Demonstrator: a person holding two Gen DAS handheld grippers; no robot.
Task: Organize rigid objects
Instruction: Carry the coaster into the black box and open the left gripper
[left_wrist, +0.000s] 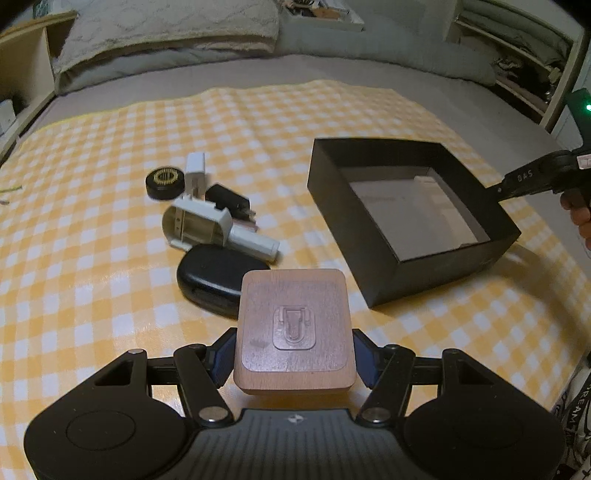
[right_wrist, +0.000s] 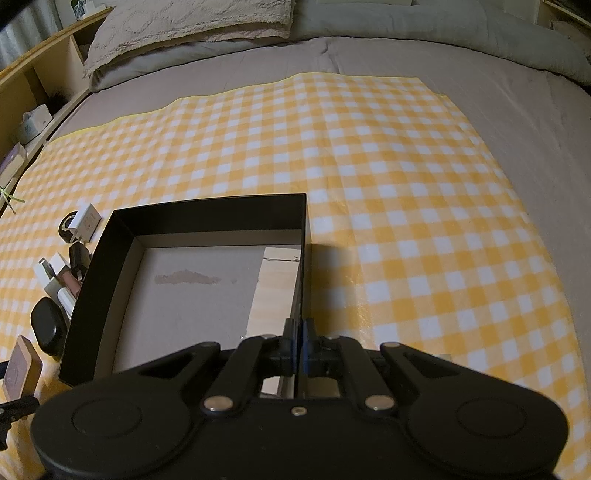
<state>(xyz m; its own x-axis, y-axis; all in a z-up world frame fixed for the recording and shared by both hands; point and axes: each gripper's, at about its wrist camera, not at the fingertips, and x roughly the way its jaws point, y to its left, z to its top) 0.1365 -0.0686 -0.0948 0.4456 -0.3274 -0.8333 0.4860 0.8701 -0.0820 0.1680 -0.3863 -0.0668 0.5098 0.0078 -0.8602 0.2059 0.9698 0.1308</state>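
My left gripper (left_wrist: 293, 350) is shut on a square wooden block (left_wrist: 293, 328) with a clear hook plate on top, held above the checked cloth. An open black box (left_wrist: 391, 221) sits to its right, empty but for a paper liner. My right gripper (right_wrist: 300, 347) is shut on the box's right wall (right_wrist: 302, 266); it also shows in the left wrist view (left_wrist: 532, 181). Left of the box lie a black oval case (left_wrist: 210, 277), a white plastic housing (left_wrist: 199, 225), a white charger (left_wrist: 195, 173), a black adapter (left_wrist: 229, 197) and a black round tin (left_wrist: 165, 181).
The yellow-and-white checked cloth (right_wrist: 406, 184) covers a grey bed (right_wrist: 480, 66). Pillows (left_wrist: 166, 33) lie at the head. Wooden shelves (right_wrist: 33, 74) stand on the left and shelving (left_wrist: 517, 55) on the right.
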